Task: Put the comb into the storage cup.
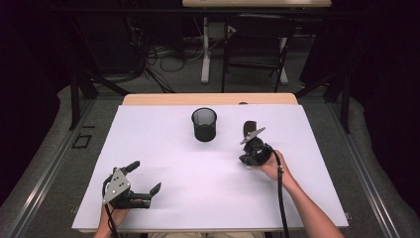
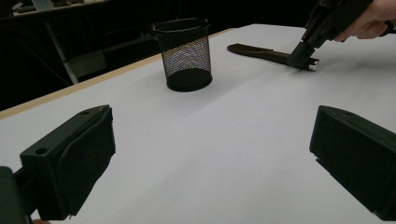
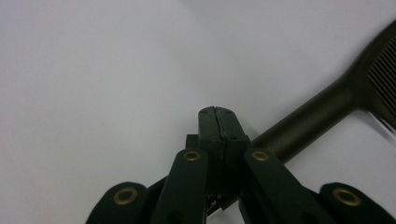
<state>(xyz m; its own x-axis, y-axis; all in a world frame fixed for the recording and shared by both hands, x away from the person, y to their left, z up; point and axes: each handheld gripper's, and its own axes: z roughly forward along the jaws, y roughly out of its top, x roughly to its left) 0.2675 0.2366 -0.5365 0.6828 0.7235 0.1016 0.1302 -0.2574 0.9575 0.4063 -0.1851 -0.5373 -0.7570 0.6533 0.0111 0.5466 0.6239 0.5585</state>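
Lying wide-jawed at the near left, the left gripper is idling. A mesh cup is standing mid-table. Rightward, the right gripper is clamping a dark spatula, handle pointing toward the person, blade partly hidden.

White table: mesh cup, dark spatula

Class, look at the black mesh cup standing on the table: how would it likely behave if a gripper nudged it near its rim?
The mesh cup looks see-through and empty, so it is probably light. It stands upright and taller than its base, so a push near the rim may tip it. On the smooth white table, a low push would likelier slide it.
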